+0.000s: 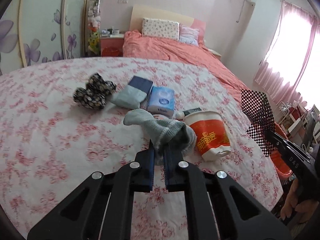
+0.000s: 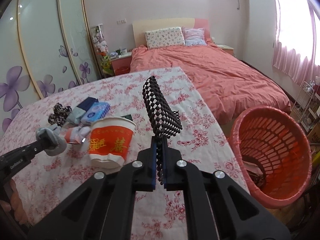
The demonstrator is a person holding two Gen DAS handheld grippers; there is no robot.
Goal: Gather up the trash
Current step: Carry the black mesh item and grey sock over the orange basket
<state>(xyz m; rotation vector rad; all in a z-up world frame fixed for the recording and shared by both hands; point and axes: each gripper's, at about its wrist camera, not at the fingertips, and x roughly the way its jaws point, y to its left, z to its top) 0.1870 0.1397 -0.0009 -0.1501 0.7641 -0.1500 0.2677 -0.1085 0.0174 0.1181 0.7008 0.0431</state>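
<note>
From the left wrist, the left claw (image 1: 159,156) is clamped on the cuff of a grey sock (image 1: 160,126), whose length runs away from the claw and to the left, over the floral tabletop (image 1: 50,140). A crushed red-and-white paper cup (image 1: 210,134) lies just right of the sock, open end pointing away.

From the right wrist, the right claw (image 2: 159,150) pinches a black-and-white checkered piece (image 2: 160,108) that stands up and forward from its tips. The red basket (image 2: 274,156) sits off the tabletop's edge, low to this claw's right, so the right claw is much the nearer; its piece probably needs only a swing rightward.
</note>
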